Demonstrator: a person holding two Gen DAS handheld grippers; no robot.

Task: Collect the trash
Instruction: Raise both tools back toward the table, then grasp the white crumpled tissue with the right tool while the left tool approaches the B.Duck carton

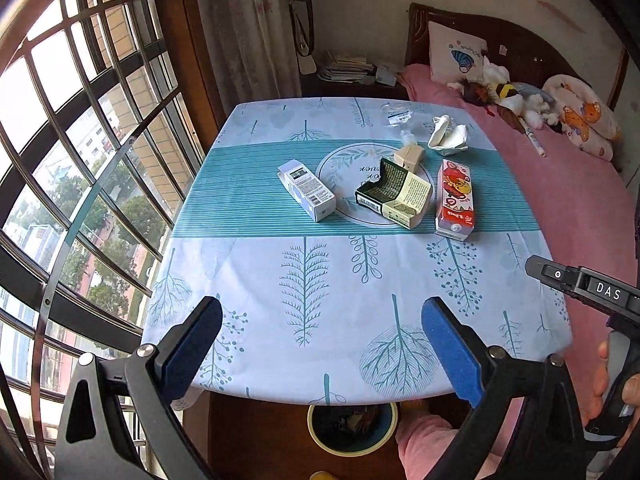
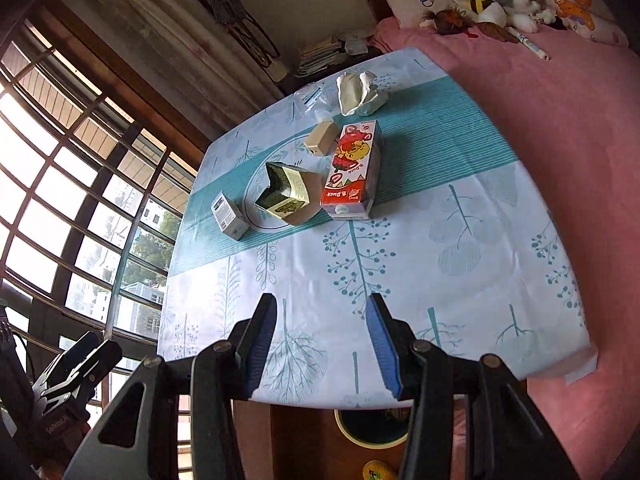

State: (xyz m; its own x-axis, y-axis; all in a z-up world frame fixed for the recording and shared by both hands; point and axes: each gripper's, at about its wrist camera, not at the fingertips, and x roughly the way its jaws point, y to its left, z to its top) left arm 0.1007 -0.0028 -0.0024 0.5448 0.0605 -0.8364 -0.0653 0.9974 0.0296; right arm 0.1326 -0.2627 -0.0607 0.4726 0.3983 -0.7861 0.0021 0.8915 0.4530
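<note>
Trash lies mid-table on the tree-print cloth (image 1: 320,280): a white box (image 1: 306,194) (image 2: 229,215), a torn green-and-cream carton (image 1: 394,194) (image 2: 286,196), a red cartoon carton (image 1: 456,200) (image 2: 352,170), a small beige box (image 1: 409,157) (image 2: 321,139), crumpled white paper (image 1: 448,136) (image 2: 360,92) and a clear wrapper (image 1: 398,114) (image 2: 310,96). My left gripper (image 1: 322,306) hangs wide open over the table's near edge, holding nothing. My right gripper (image 2: 321,300) is also above the near edge, partly open with nothing between its blue pads. A round bin (image 1: 352,428) (image 2: 372,428) stands on the floor under the near edge.
A pink bed (image 1: 580,184) with a pillow and plush toys (image 1: 516,100) borders the table's right side. A barred window (image 1: 80,160) fills the left. A stack of papers (image 1: 348,68) sits beyond the far edge. A hand (image 1: 608,384) holds the right gripper's handle.
</note>
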